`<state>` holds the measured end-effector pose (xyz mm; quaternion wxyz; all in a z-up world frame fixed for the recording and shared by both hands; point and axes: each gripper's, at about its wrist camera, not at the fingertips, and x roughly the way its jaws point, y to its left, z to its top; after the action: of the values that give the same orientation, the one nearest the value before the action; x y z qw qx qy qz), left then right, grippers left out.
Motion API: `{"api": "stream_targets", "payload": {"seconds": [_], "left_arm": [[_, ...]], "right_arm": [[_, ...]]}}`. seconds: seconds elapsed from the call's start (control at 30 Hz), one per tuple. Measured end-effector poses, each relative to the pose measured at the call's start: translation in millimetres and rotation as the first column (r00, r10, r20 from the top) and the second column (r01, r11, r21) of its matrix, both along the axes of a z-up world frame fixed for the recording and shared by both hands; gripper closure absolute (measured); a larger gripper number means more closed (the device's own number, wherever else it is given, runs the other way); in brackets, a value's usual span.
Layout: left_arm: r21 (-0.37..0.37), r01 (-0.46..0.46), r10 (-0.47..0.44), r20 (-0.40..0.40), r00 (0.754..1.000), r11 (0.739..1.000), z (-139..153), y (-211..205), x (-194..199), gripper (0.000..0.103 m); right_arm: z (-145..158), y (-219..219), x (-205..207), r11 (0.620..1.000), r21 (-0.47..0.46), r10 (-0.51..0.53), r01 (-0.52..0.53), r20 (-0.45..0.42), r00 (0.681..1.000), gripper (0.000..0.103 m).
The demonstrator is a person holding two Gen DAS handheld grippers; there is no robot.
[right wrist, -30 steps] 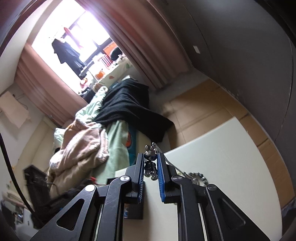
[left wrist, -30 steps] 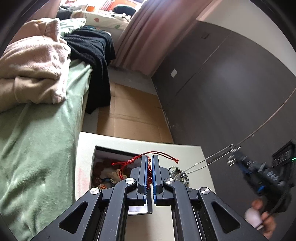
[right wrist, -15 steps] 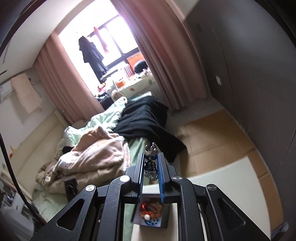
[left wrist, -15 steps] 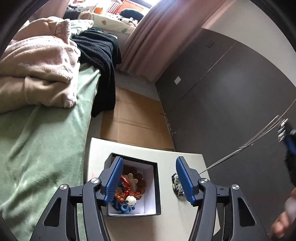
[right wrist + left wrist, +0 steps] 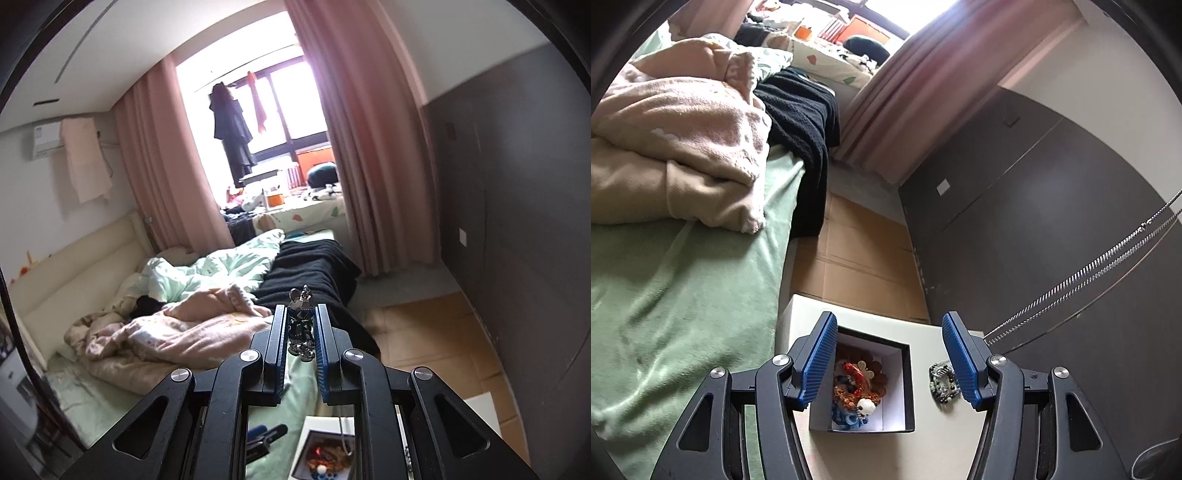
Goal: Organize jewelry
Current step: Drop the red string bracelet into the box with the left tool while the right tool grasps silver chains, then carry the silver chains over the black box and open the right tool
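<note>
My left gripper (image 5: pixel 888 325) stands open above a black box (image 5: pixel 909 384) with a white inside, nothing between its fingers. The box holds several pieces, with a red cord bracelet (image 5: pixel 851 371) on top. A dark beaded bracelet (image 5: pixel 942 382) lies on the white table (image 5: pixel 938 439) to the right of the box. A silver chain (image 5: pixel 1089 266) runs taut from behind my right-hand finger up to the frame's right edge. In the right wrist view my right gripper (image 5: pixel 300 314) is shut on the chain's silver pendant (image 5: pixel 301 326), high over the box (image 5: pixel 303 441).
A bed with a green sheet (image 5: pixel 676 280), a pink blanket (image 5: pixel 683 147) and a black throw (image 5: pixel 801 122) lies left of the table. Flattened cardboard (image 5: pixel 857 258) covers the floor beyond it. A dark wall panel (image 5: pixel 1052 221) runs along the right, with pink curtains (image 5: pixel 369 166) at the window.
My left gripper opened and let the red cord bracelet fall into the box, then drew back and up. The right gripper rose with the chain and left the left wrist view.
</note>
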<state>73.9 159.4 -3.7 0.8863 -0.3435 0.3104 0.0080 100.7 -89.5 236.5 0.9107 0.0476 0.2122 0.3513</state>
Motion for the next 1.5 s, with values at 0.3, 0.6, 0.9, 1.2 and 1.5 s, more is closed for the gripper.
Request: {"api": "stream_targets", "payload": {"seconds": [0.3,0.6,0.9,1.2,1.5], "left_arm": [[-0.039,-0.040,0.041,0.026,0.999,0.998,3,21,-13,0.043],[-0.067,-0.067,0.070,0.030,0.997,0.995,0,32,-16,0.043],[-0.082,-0.097,0.099,0.017,0.995,0.992,-4,42,-20,0.043],[-0.076,-0.112,0.112,0.001,0.994,0.991,-8,45,-19,0.043],[-0.038,-0.115,0.114,-0.028,0.993,0.993,-12,40,-12,0.043]], "right_arm": [[-34,30,2,0.999,-0.032,0.041,-0.043,-0.058,0.997,0.088],[-93,58,13,0.992,-0.072,0.087,-0.100,-0.168,0.982,0.088],[-172,65,30,0.989,-0.087,0.089,-0.123,-0.328,0.941,0.088],[-242,78,42,0.975,-0.113,0.120,-0.193,-0.462,0.878,0.088],[-284,58,63,0.976,-0.128,0.072,-0.177,-0.577,0.814,0.052]]}}
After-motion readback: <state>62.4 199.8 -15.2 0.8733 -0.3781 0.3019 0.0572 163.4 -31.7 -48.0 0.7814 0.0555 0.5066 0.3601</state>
